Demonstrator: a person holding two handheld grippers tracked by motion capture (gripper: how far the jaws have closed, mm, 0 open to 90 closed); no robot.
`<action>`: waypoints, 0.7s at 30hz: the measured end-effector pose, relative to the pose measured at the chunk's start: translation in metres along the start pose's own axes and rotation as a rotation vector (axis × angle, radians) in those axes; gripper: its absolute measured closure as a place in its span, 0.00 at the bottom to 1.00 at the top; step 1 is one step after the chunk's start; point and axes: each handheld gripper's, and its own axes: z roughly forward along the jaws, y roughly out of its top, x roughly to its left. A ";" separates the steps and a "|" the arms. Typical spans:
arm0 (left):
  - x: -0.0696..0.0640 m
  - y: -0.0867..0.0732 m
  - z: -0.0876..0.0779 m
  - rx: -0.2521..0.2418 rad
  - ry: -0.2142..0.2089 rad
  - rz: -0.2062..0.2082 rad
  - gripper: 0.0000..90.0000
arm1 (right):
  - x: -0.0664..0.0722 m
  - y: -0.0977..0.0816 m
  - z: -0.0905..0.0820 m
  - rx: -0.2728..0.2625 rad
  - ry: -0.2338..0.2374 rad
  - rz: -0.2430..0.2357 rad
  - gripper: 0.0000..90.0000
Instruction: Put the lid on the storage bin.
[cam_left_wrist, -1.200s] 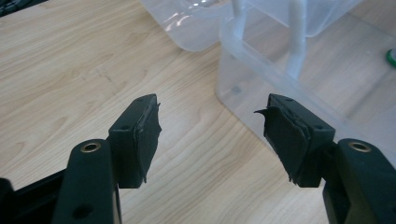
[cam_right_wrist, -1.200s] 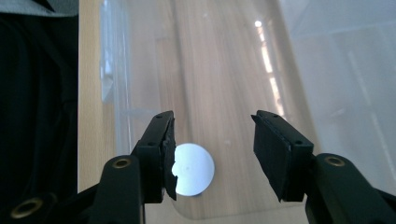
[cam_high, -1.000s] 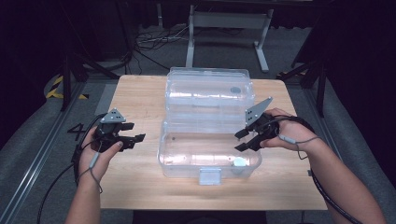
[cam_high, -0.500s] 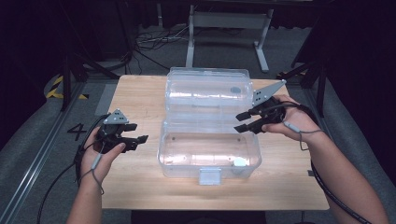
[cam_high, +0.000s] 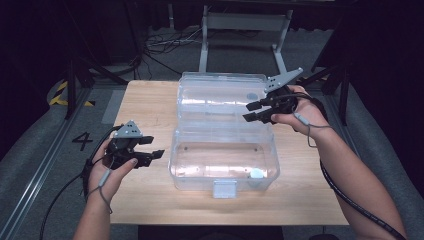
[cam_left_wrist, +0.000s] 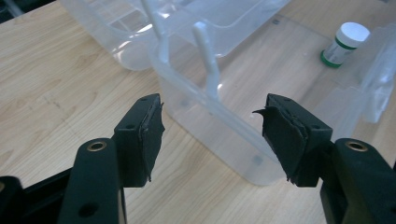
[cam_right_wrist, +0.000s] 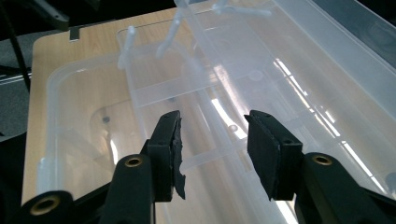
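Note:
A clear plastic box (cam_high: 222, 160) stands open mid-table, its lid (cam_high: 220, 97) folded back flat behind it. Inside the box, near the front right corner, lies a small white-capped bottle (cam_high: 256, 174), the same bottle (cam_left_wrist: 344, 44) that appears beyond the box wall (cam_left_wrist: 219, 126). My left gripper (cam_high: 152, 147) is held open just left of the box, its jaws (cam_left_wrist: 210, 135) facing the near corner with nothing between them. Over the lid's right side my right gripper (cam_high: 247, 112) hovers; its jaws (cam_right_wrist: 212, 144) have just been closing and stand open above the lid (cam_right_wrist: 261, 74), holding nothing.
The wooden table (cam_high: 145, 105) has bare room left and right of the box. A latch tab (cam_high: 224, 189) sticks out at the box's front. A metal stand (cam_high: 245, 30) and cables lie on the floor behind the table.
My right gripper has risen and moved from the box's right rim back to above the lid. The left gripper has barely shifted.

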 end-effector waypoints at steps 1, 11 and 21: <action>-0.002 0.001 0.001 0.000 -0.010 0.004 0.43 | -0.002 0.001 0.002 -0.002 -0.005 0.001 0.62; -0.023 0.012 0.015 0.022 -0.094 0.077 0.44 | -0.012 0.003 0.006 -0.029 -0.016 0.035 0.60; -0.037 0.013 0.041 0.087 -0.198 0.124 0.48 | -0.015 0.004 0.008 -0.036 -0.026 0.038 0.59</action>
